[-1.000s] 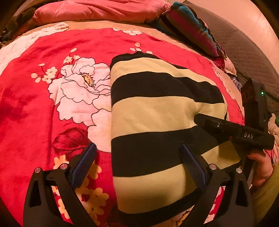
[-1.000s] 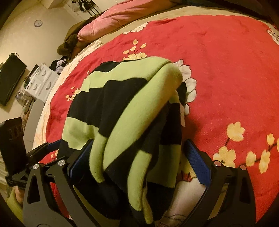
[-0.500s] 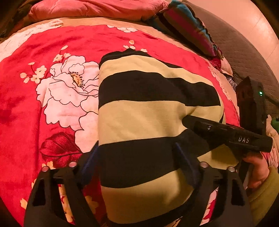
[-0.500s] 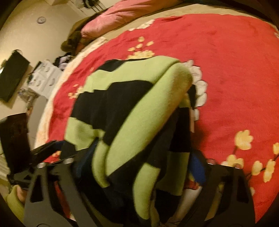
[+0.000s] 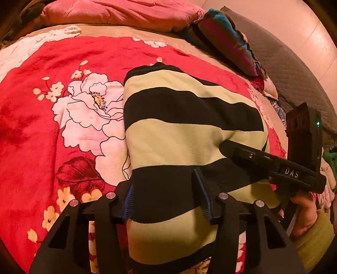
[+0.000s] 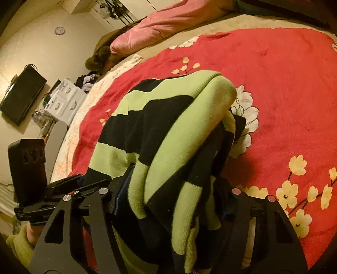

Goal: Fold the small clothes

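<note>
A green-and-black striped sweater [image 5: 179,137] lies folded on the red floral blanket [image 5: 42,126]. My left gripper [image 5: 166,198] straddles its near left edge. Its jaws are closing, with flat cloth between them, one pad at the sweater's edge and the other set on the black stripe. My right gripper [image 6: 172,200] is closing on a thick raised fold of the sweater [image 6: 168,130], which bulges over both pads and hides the right one. From the left wrist view the right gripper [image 5: 226,147] pokes into the sweater's right side, held by a hand [image 5: 303,212].
A pink quilt [image 5: 126,14] and a striped pillow [image 5: 227,42] lie at the head of the bed. Beyond the bed's left edge stand white drawers [image 6: 65,99] and a dark screen [image 6: 21,99]. Red blanket [image 6: 284,94] stretches right of the sweater.
Both grippers' jaws have narrowed from wide open onto the sweater. The fold in the right gripper is bunched tighter and sits slightly higher.
</note>
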Demonstrator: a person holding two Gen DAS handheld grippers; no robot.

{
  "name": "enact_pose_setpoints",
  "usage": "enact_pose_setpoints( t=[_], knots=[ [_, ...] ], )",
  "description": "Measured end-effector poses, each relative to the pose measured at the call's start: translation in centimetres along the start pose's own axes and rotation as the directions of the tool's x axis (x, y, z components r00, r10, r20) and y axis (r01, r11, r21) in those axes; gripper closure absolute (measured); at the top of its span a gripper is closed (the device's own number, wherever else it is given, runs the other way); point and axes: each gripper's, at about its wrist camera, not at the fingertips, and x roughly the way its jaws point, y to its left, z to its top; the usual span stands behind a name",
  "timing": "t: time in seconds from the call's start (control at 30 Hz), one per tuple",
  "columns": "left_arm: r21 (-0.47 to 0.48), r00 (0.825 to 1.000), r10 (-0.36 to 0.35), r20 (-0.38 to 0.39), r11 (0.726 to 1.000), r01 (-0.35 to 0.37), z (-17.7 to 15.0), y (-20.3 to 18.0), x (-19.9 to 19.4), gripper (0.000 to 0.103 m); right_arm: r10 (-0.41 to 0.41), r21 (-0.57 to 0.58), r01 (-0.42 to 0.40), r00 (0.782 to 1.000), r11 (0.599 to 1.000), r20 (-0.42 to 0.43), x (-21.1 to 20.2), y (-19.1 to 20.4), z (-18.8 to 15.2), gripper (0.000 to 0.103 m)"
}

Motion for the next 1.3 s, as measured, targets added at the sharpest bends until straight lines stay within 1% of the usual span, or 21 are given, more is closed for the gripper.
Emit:
enact_pose_setpoints(
  t=[0.1,0.27,0.37,0.6,0.87,1.03,1.13,1.3],
  knots=[
    [0.003,1.0,-0.007,0.011,1.0,0.007,-0.1,-0.2,-0.9,0.057,0.011,0.004,-0.011,1.0,1.0,0.012,-0.5,0.7,-0.1,0.049],
    [-0.016,1.0,-0.021,0.022,1.0,0.022,-0.4,0.3,-2.5,0.057,0.028,-0.006,-0.028,0.999,1.0,0.02,-1.2,2.2,-0.2,0.049],
    [-0.025,0.999,-0.015,0.037,1.0,0.016,-0.7,1.0,-3.8,0.057,0.042,-0.017,-0.041,0.999,0.999,0.015,-1.2,3.7,-0.2,0.049],
    [-0.061,0.998,0.003,0.064,0.998,0.001,-1.7,3.3,-6.8,0.057,0.071,-0.046,-0.072,0.997,0.996,-0.009,-0.1,6.9,-1.2,0.05],
    [-0.092,0.997,0.03,0.074,0.995,-0.023,-2.9,5.5,-9.0,0.057,0.063,-0.09,-0.066,0.997,0.994,-0.035,1.7,10.2,-1.9,0.05],
    [-0.112,0.996,0.038,0.076,0.993,-0.029,-3.6,6.7,-9.8,0.057,0.055,-0.102,-0.06,0.997,0.993,-0.053,2.5,11.4,-2.3,0.05],
    [-0.123,0.996,0.036,0.077,0.992,-0.026,-4.2,7.4,-10.1,0.057,0.047,-0.119,-0.055,0.997,0.991,-0.064,2.7,12.1,-2.8,0.05],
    [-0.127,0.997,0.046,0.057,0.991,-0.039,-5.0,8.3,-9.7,0.057,0.021,-0.144,-0.032,0.997,0.989,-0.081,3.7,12.6,-3.2,0.05]
  ],
)
